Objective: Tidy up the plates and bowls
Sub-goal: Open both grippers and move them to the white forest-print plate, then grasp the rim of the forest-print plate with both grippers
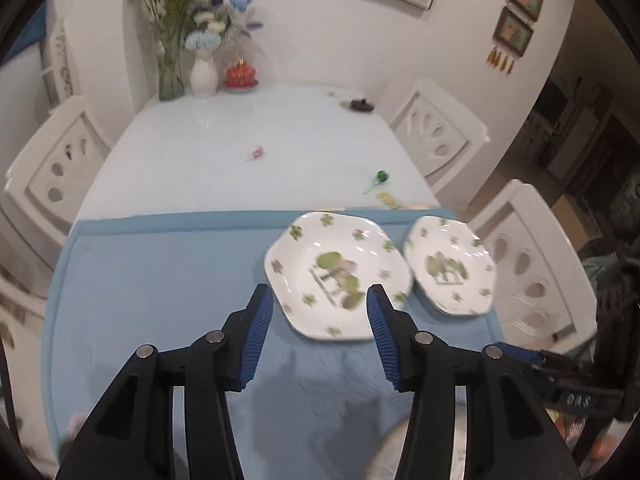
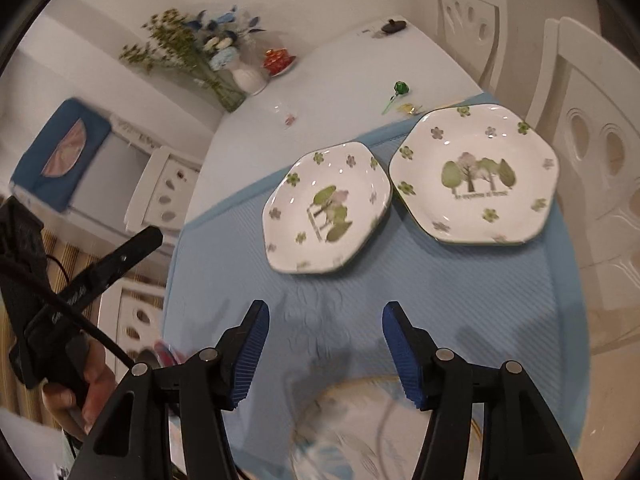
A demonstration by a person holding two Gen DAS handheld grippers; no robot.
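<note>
Hovering above the blue mat [image 1: 160, 280], left gripper [image 1: 320, 300] and right gripper [image 2: 326, 316] — both released, nothing between the pads. Resting side by side, nearly touching, on the mat's far right part — two hexagonal plates [image 2: 328, 208] [image 2: 476, 176].

The left black hand-held gripper with blue ribbed pads [image 1: 320, 300] points downward, jaws parted, nothing between them. The right hand-held gripper [image 2: 325, 314] likewise stands parted and empty. A bare hand [image 2: 86, 390] grips the left unit's handle.
</note>
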